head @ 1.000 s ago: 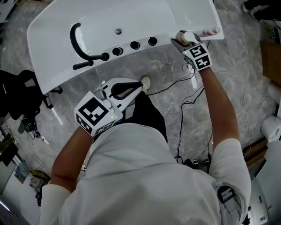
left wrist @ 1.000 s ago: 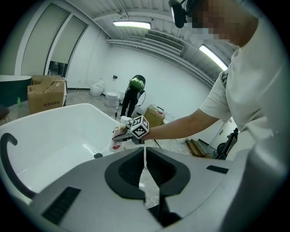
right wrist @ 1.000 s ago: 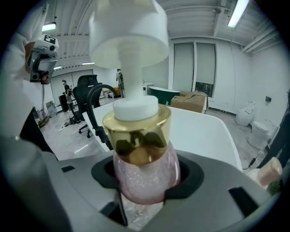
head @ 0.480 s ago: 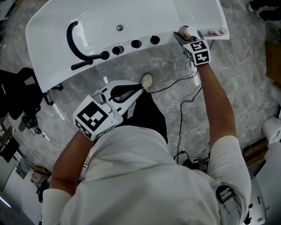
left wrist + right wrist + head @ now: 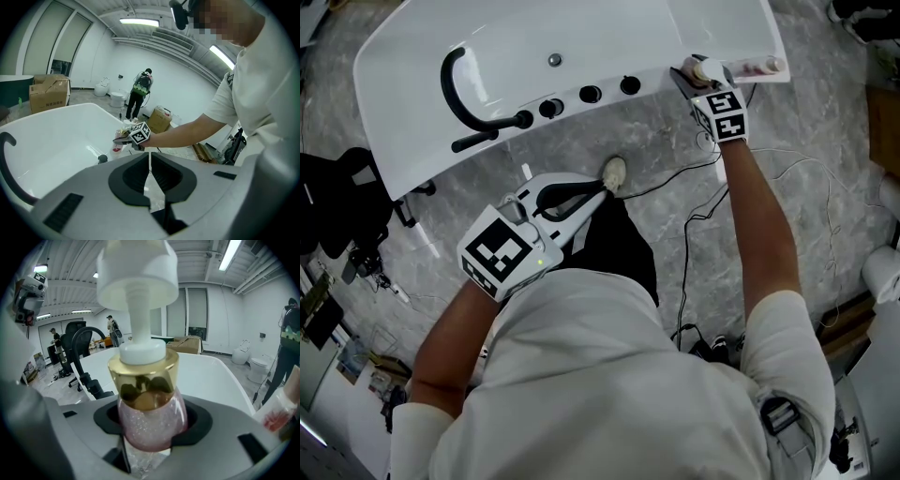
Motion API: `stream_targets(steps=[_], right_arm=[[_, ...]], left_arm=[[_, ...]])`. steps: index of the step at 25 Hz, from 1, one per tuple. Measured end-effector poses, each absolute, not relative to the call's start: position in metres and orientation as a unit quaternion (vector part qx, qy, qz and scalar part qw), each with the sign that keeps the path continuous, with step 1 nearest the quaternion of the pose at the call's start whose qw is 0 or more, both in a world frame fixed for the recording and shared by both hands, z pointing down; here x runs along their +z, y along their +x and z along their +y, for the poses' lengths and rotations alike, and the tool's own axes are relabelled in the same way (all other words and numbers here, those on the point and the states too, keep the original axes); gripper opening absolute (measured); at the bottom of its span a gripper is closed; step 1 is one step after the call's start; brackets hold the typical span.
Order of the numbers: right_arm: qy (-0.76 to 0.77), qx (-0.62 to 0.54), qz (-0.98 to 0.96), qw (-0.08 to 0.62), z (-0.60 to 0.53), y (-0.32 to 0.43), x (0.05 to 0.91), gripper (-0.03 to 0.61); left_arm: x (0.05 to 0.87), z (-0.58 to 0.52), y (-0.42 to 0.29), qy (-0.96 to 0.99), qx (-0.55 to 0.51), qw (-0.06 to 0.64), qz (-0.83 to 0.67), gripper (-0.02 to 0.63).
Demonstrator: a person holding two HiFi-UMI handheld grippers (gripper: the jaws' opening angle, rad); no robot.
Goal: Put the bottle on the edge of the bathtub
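Observation:
The bottle (image 5: 150, 418) has a pink glittery body, a gold collar and a white pump top. It stands upright between the jaws of my right gripper (image 5: 152, 427), whose pads touch its sides while the jaws are opening. From the head view, the bottle (image 5: 704, 71) and the right gripper (image 5: 696, 82) are at the right near corner of the white bathtub rim (image 5: 422, 141). My left gripper (image 5: 598, 192) hangs over the floor in front of the tub, shut and holding nothing; in its own view the left gripper (image 5: 151, 173) has its jaws together.
A second pink bottle (image 5: 759, 66) lies on the tub's corner rim just right of the gripper. A black curved faucet (image 5: 459, 89) and several black knobs (image 5: 589, 95) line the near rim. Cables (image 5: 694, 216) trail over the marble floor. A shoe (image 5: 613, 172) shows near the left gripper.
The right gripper with the bottle has edged slightly further onto the tub's corner rim. The left gripper has barely moved.

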State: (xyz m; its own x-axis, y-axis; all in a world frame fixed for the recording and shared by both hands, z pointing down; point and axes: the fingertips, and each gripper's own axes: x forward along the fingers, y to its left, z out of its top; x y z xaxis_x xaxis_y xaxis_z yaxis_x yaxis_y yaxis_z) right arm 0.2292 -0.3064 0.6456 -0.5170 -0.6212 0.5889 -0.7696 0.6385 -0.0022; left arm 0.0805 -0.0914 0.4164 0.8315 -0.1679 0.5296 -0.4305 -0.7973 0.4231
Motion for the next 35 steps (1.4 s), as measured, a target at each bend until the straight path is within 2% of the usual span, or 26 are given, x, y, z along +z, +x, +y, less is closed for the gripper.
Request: stream_targets(steps=[9,19,28,35], right_arm=[[0.412,0.143,-0.852,0.291,-0.305,0.235,0.65,0.319],[0.431,0.157,-0.837,0.301,-0.288,0.247,0.649,0.35],[0.47,0.164,-0.81,0.311,-0.251,0.263,0.629,0.333],[0.515,0.178,-0.786,0.292,-0.203,0.26,0.592,0.306]], left_arm=[[0.413,-0.091,0.079,0.919,0.237,0.271,-0.159,0.028],[0.407,-0.083,0.073,0.925,0.234,0.261,-0.149,0.028],[0.392,-0.069,0.066,0.94,0.214,0.235,-0.121,0.028],[0.37,-0.046,0.047,0.953,0.198,0.21,-0.088,0.028]])
